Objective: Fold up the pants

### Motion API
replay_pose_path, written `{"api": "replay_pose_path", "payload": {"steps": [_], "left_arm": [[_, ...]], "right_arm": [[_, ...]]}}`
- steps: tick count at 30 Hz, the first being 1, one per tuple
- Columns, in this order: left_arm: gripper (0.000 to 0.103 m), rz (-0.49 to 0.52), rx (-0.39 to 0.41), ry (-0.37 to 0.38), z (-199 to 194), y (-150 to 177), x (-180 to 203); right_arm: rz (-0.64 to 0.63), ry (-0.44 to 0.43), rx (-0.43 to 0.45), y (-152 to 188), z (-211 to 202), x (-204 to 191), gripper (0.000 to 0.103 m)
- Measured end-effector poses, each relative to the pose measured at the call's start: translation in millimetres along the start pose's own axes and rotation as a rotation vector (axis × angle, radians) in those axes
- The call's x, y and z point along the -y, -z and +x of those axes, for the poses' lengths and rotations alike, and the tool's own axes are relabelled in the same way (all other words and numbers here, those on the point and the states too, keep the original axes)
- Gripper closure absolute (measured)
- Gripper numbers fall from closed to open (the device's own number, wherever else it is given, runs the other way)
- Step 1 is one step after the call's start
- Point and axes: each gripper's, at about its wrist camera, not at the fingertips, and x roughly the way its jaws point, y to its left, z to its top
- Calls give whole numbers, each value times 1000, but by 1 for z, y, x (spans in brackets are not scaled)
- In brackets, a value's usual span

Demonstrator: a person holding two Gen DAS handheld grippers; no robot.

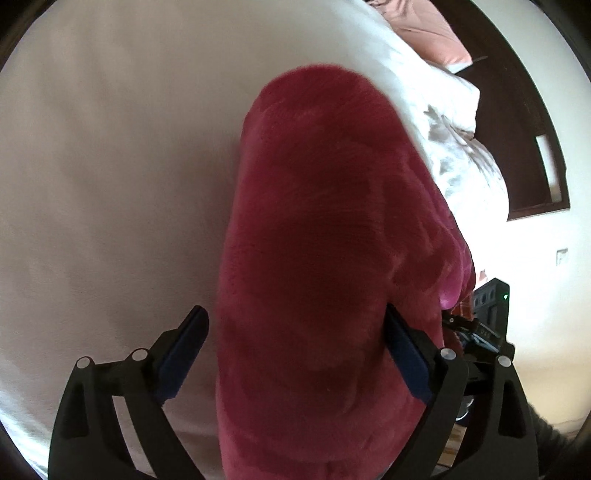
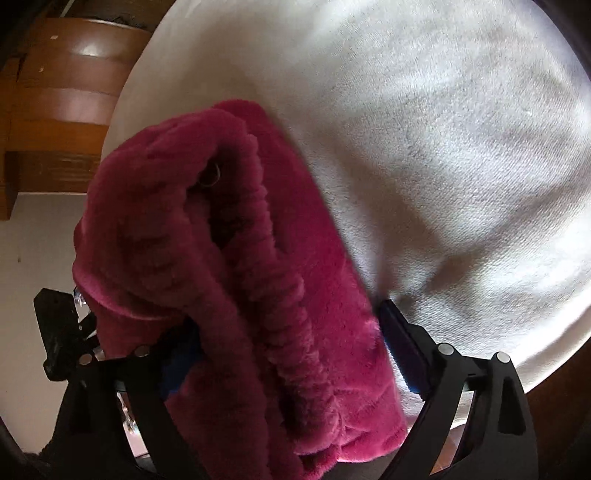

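The pants are fuzzy magenta fleece. In the left wrist view the pants (image 1: 325, 251) fill the middle, folded into a thick bundle over the white bed sheet (image 1: 110, 184). My left gripper (image 1: 295, 332) stands wide open with the fabric lying between its fingers. In the right wrist view the pants (image 2: 229, 258) show their ribbed elastic waistband and hang bunched between the fingers of my right gripper (image 2: 288, 332), which also stands wide open around the cloth. The left finger of the right gripper is partly hidden by fabric.
White bedding and a pink pillow (image 1: 432, 33) lie at the far right in the left wrist view, by a dark wooden door frame (image 1: 535, 147). A wooden headboard or cabinet (image 2: 55, 110) stands left of the bed in the right wrist view. The other gripper (image 2: 59, 332) shows at the left.
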Motion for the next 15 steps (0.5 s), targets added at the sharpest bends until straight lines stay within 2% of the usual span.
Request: {"api": "replay_pose_path", "payload": {"steps": [2,4,6,7,8,10,13,15], "left_arm": [[10,-38,-10,29,6,-1,-5],[12,-88,-27,72,10,-1,-13],[20,-135,-35,142,11,0,-16],[26,-137,-33,150,10,1,-15],[29,-136,-34,158,8,1,-15],[42,-151,-38,183,3,0,-15],[51,-168,-27,223,-8,1,-12],[52,-162,-8,239,-18,1,-6]], "right_arm": [[-3,2,7,2,0,-6,20],[-3,1,12,3,-3,-11,33],[-18,2,9,4,-9,-16,44],[-25,2,9,4,-12,-17,52],[-34,0,9,5,-17,-20,55],[-50,-8,13,7,-28,-25,61],[-71,-30,26,9,-46,-34,64],[-89,-42,31,10,-54,-42,64]]}}
